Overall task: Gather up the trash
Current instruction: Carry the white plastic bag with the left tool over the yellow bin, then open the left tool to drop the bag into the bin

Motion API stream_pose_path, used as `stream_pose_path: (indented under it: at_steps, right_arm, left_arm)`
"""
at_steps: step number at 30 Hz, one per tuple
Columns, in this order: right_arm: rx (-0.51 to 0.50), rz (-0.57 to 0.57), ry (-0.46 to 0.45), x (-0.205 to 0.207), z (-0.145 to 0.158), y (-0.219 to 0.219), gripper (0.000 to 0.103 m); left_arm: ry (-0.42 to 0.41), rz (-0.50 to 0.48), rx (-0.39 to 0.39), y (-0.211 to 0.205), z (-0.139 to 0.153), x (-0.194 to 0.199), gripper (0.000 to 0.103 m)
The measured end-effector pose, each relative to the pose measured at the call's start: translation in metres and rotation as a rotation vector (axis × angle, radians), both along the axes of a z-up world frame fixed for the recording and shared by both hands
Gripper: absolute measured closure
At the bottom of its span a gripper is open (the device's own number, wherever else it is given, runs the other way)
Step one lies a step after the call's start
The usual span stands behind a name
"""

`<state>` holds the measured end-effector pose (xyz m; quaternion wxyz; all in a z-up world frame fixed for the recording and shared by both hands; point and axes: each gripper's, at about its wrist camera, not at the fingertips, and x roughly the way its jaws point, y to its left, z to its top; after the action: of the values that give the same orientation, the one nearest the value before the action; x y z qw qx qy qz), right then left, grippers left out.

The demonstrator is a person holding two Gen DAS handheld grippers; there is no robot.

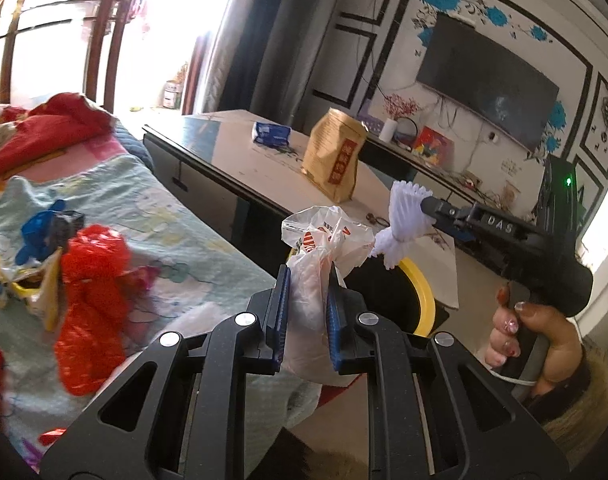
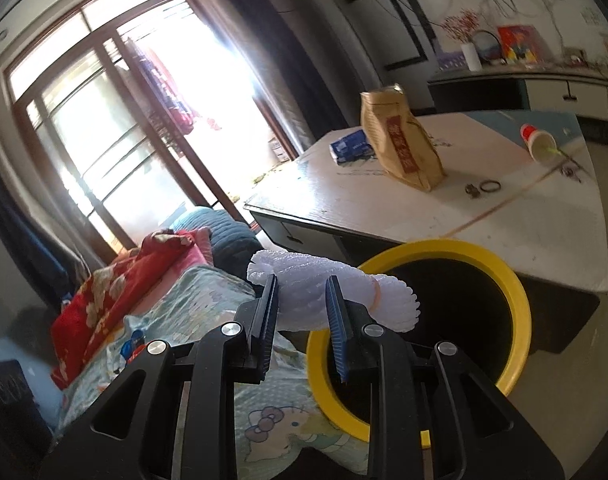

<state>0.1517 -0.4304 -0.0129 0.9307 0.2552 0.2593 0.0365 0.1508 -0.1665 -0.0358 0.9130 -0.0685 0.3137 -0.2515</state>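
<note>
My left gripper (image 1: pixel 309 276) is shut on a crumpled white plastic bag (image 1: pixel 324 248) with red print, held above the bed's edge. My right gripper (image 2: pixel 302 284) is shut on a white foam fruit net (image 2: pixel 328 296), hanging over the near rim of a yellow-rimmed black trash bin (image 2: pixel 520 312). In the left wrist view the foam net (image 1: pixel 404 220) hangs from the right gripper (image 1: pixel 424 204), just right of the bag, above the bin's yellow rim (image 1: pixel 422 292). A red plastic bag (image 1: pixel 92 280) and a blue-and-yellow wrapper (image 1: pixel 40 240) lie on the bedspread at left.
A low table (image 2: pixel 524 216) stands behind the bin, carrying a brown paper bag (image 2: pixel 400 144), a blue tissue pack (image 2: pixel 350 146) and a tipped paper cup (image 2: pixel 538 142). A bed with a patterned sheet (image 1: pixel 144 200) and a red quilt (image 2: pixel 116 288) is on the left. A hand (image 1: pixel 524 336) grips the right handle.
</note>
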Motion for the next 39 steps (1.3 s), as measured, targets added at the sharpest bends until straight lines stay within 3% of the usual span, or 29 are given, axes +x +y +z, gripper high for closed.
stream_pose_path:
  at_steps: [11,19,21,24,26,28,32,34,39]
  right_arm:
    - [0.041,-0.019,0.070,0.011,-0.021,-0.027,0.077]
    - [0.016,-0.095,0.098,0.018,-0.031,-0.048,0.057]
    - [0.017,-0.108,0.101,0.016,-0.033,-0.052,0.057]
    - [-0.017,-0.123,0.100,0.011,-0.034,-0.053,0.052]
    - [-0.070,-0.132,0.090,0.005,-0.033,-0.047,0.045]
    - [-0.111,-0.139,0.080,0.000,-0.032,-0.042,0.043]
    - [-0.162,-0.135,0.062,-0.008,-0.029,-0.030,0.037]
    - [-0.188,-0.128,0.047,-0.012,-0.027,-0.023,0.035]
    - [-0.209,-0.120,0.015,-0.020,-0.019,-0.009,0.029]
  left_arm:
    - [0.036,-0.079,0.067,-0.051,-0.027,0.014,0.092]
    - [0.056,-0.110,0.091,-0.084,-0.041,0.036,0.089]
    - [0.056,-0.124,0.078,-0.092,-0.043,0.044,0.081]
    - [0.053,-0.114,0.061,-0.096,-0.045,0.050,0.055]
    - [0.056,-0.111,0.042,-0.094,-0.044,0.050,0.050]
    - [0.033,-0.100,0.045,-0.090,-0.039,0.044,0.027]
    - [-0.005,-0.092,0.032,-0.079,-0.027,0.032,0.021]
    - [-0.026,-0.075,0.037,-0.072,-0.021,0.027,0.011]
    - [-0.050,-0.025,0.028,-0.053,-0.009,0.019,0.011]
